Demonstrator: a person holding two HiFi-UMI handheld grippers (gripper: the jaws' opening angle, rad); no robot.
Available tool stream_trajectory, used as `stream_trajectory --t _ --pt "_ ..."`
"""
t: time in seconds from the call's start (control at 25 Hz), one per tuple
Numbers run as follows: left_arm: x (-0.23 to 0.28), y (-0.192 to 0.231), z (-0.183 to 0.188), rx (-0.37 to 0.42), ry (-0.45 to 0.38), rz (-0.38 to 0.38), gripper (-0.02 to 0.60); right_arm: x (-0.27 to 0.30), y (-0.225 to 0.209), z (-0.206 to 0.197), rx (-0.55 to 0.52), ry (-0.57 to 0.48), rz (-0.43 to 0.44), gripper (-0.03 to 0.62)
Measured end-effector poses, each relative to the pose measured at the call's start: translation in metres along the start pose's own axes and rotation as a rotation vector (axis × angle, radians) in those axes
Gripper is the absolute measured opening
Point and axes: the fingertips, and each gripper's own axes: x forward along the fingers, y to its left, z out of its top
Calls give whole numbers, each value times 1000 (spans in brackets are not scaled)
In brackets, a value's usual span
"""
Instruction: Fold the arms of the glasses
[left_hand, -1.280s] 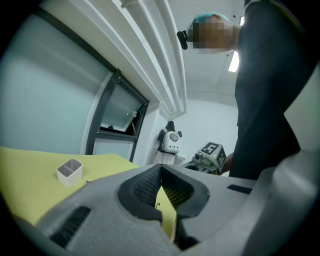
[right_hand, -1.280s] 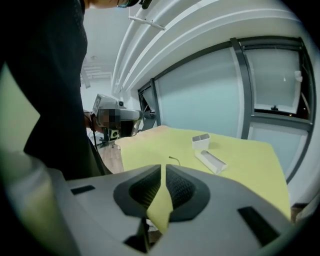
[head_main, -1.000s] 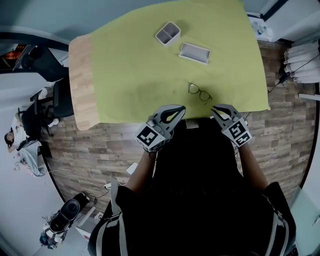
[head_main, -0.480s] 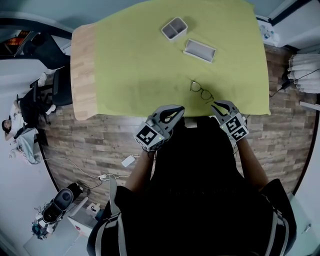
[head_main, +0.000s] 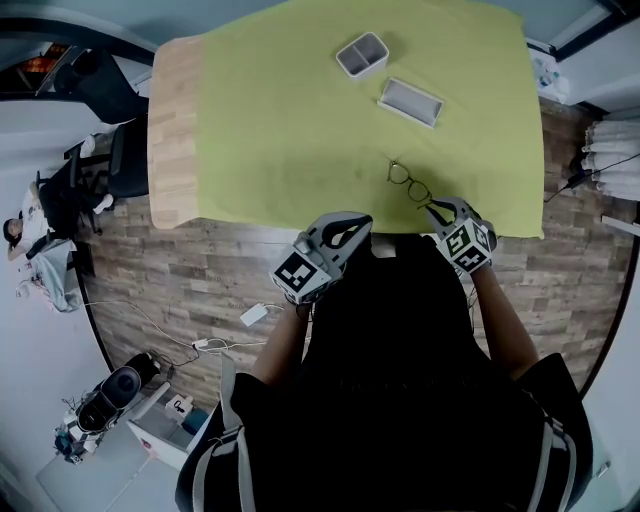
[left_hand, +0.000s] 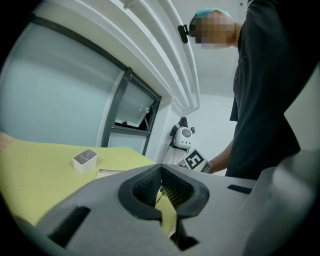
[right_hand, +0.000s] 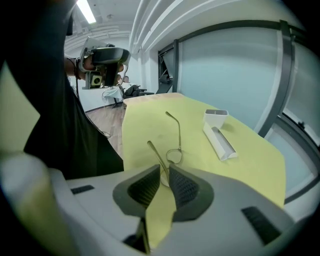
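Note:
Thin-rimmed glasses (head_main: 408, 185) lie on the green cloth (head_main: 280, 130) near the table's front right edge, both arms spread open. In the right gripper view the arms of the glasses (right_hand: 174, 150) stretch away from me and the near lens sits right at the tips. My right gripper (head_main: 434, 208) is at the glasses' near end, its jaws a narrow gap apart (right_hand: 165, 172), with the near arm running down into that gap. My left gripper (head_main: 352, 220) hovers at the front table edge left of the glasses, its tips together (left_hand: 161, 170) and nothing in them.
A white two-compartment box (head_main: 362, 54) and a flat white tray (head_main: 411, 101) stand farther back on the cloth. Bare wood (head_main: 172, 130) shows along the table's left side. The person's dark torso is close behind both grippers. Chairs and cables lie on the floor at left.
My right gripper has moved forward and up to the glasses, its tips now at their near end. The left gripper has barely moved.

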Motion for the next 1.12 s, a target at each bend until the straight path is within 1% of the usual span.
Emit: stream_trajectory --t 0.28,0.36,0.48,0.56,0.68,0.76,0.84,0.92,1.04,1.12 --pt "3 -5 3 -18 0 13 18 6 -3 1 -47 2 -8 34" --pt "2 -5 3 -23 -1 18 18 6 -2 0 -84 15 -1 32" --pt "0 -3 -7 19 13 1 18 9 -3 -1 -163 46 21 32" --pt "-2 -1 -11 23 17 -1 18 12 -5 1 -192 60 43 32" --pt "-2 -1 -7 0 12 9 18 18 -8 5 -194 66 72 32" --pt "-2 0 1 -34 2 25 18 22 -10 8 -183 62 81 32" --pt "-1 1 3 -49 1 32 18 27 -12 12 -174 58 82 32" --pt "-1 3 1 -45 4 28 18 32 -15 16 -170 56 84 32" --pt "-3 6 -6 -7 13 8 18 40 -18 20 -165 56 87 32" --pt "-4 7 -9 0 21 8 18 45 -20 22 -162 56 88 32"
